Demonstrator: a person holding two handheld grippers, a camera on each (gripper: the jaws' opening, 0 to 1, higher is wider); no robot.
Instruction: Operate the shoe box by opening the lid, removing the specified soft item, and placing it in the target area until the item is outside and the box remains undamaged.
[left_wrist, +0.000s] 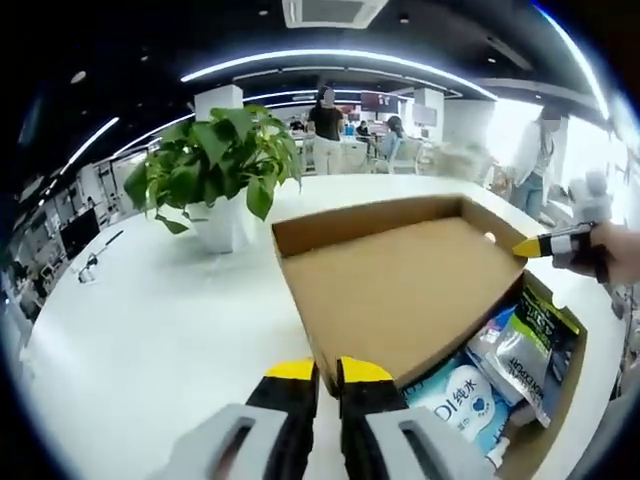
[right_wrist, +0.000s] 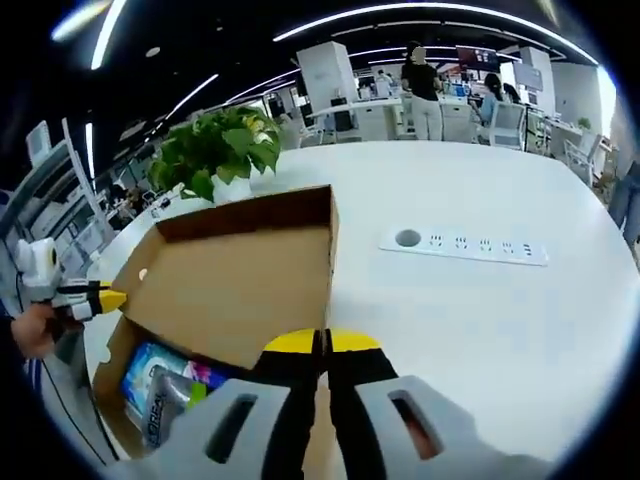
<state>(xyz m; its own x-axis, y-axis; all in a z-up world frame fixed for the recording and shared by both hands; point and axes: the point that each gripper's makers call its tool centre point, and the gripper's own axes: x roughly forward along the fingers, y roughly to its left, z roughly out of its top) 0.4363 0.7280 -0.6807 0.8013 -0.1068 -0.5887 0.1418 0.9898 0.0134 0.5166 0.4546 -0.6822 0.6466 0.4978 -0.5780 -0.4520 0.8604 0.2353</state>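
Both grippers (left_wrist: 318, 372) (right_wrist: 321, 344) pinch the raised lid (left_wrist: 400, 290).

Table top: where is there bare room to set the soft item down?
Bare white table lies between the shoe box and the power strip, and past the strip. In the left gripper view, another patch runs from the potted plant toward the camera. The box interior is crowded with packets.

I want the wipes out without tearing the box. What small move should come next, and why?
Probably swing the lid further back. Both claws, left and right, look shut on its edges, yet it lies only partly raised over the box, covering much of the wipes pack. More opening would give clear access.
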